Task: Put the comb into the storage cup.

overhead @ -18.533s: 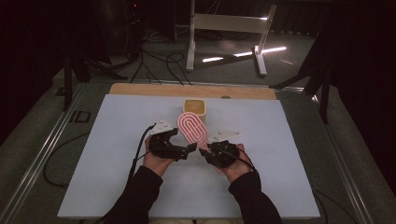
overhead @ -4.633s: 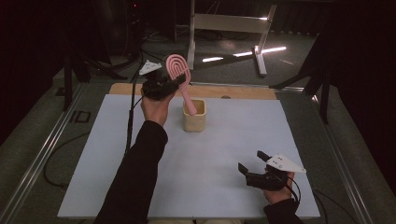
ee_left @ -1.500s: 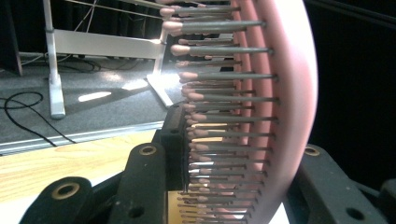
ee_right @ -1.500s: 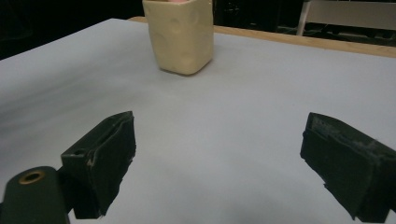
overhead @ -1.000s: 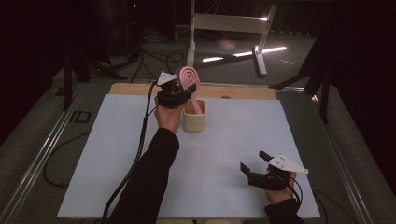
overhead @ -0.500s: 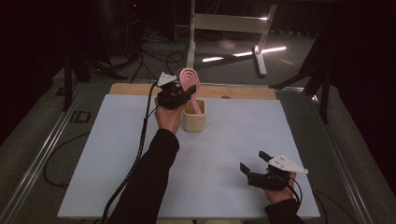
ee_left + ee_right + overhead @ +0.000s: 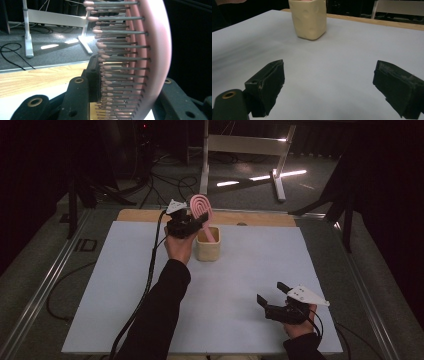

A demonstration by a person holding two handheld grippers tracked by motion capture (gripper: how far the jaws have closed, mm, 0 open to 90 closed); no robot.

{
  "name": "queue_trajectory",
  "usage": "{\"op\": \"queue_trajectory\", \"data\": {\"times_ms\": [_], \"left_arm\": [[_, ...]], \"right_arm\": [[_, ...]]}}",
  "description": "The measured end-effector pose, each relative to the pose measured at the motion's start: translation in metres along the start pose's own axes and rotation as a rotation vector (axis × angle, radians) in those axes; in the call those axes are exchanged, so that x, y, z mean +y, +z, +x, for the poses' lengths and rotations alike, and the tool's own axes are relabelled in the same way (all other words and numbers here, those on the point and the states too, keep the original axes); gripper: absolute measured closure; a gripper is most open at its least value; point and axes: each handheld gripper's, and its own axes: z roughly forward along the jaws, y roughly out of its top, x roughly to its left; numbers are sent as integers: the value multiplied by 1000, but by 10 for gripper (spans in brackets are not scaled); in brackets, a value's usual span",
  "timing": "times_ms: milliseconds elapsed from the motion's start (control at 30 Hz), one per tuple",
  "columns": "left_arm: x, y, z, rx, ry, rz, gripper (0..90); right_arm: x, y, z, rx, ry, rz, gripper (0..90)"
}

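Since the earliest picture the pink hairbrush (image 7: pixel 202 209) has gone from the near middle of the desk (image 7: pixel 120 285) up to the far side, and the right hand-held gripper (image 7: pixel 273 301) has gone to the near right corner. In the last second nothing has moved.

The left hand-held gripper (image 7: pixel 196 221) is squeezed tight on the hairbrush, down near where the head meets the handle. In the left gripper view, 1 black jaw presses on the bristles (image 7: pixel 120 60) and the other jaw sits on the smooth pink back. The brush head sticks up above the cup (image 7: pixel 207 247). Its handle leans down into the cup. The cup is pale yellow and stands on the far part of the desk, just in front of the left hand (image 7: pixel 179 245).

The right hand-held gripper rests low over the desk, well apart from the cup. Its 2 jaws are wide apart and hold nothing. The cup (image 7: pixel 308 18) stands far off in front of them.

The desk has a flat, pale blue-grey top. A strip of light wood (image 7: pixel 260 219) runs along its far edge. The room is dark. Behind the desk is grey floor (image 7: pixel 165 185) with black cables, a white stand (image 7: pixel 245 150) and bright streaks of light.
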Motion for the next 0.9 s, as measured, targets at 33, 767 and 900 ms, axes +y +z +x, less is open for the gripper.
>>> {"op": "queue_trajectory", "data": {"times_ms": [33,767,900], "left_arm": [[0,0,0,-1,-2,-1,635],[-10,5,4,-19,-41,12,628],[-14,5,8,-19,-61,13,629]], "right_arm": [[0,0,0,0,-1,0,101],[-1,1,-1,4,0,5,101],[0,1,-1,4,-1,7,101]]}}
